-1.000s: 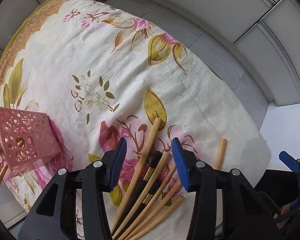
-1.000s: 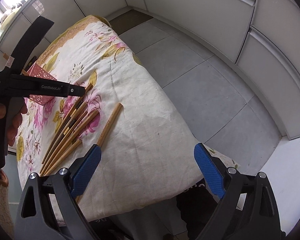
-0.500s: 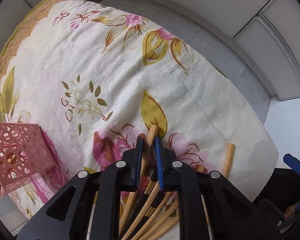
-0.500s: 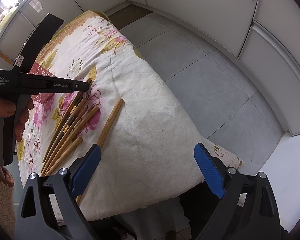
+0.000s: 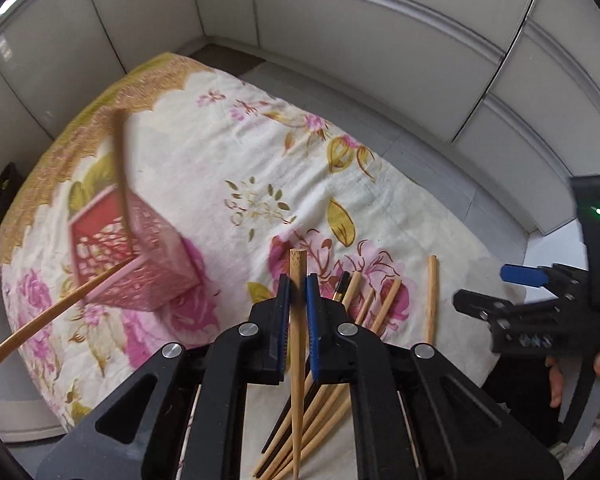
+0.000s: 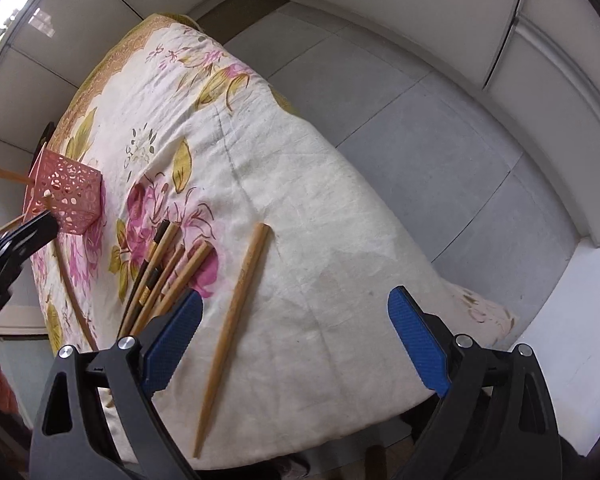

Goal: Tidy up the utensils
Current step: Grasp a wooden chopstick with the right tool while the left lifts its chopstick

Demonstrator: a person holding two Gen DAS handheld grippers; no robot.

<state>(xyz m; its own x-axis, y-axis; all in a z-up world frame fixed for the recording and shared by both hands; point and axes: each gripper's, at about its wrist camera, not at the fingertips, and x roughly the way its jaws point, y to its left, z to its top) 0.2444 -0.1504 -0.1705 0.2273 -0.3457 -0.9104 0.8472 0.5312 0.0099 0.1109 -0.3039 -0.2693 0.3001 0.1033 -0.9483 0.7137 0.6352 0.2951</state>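
Pink lattice basket point(image 5: 136, 256) at left of frame, two chopsticks inside, leaning. Left tongs point(image 5: 296, 304) clamped on one bamboo chopstick point(image 5: 297, 360), bottom centre, long axis vertical, blunt end up. Right tongs point(image 6: 296, 344) apart, empty.

**Left wrist view: one chopstick clamped**

Left gripper point(image 5: 297, 294) blue pads closed on a light wooden chopstick point(image 5: 297, 360), lifted above loose wooden chopsticks point(image 5: 374, 308) on floral cloth point(image 5: 220, 160). Pink perforated square basket point(image 5: 140, 256) left, sticks inside. Right gripper point(image 5: 520, 276) at right edge.
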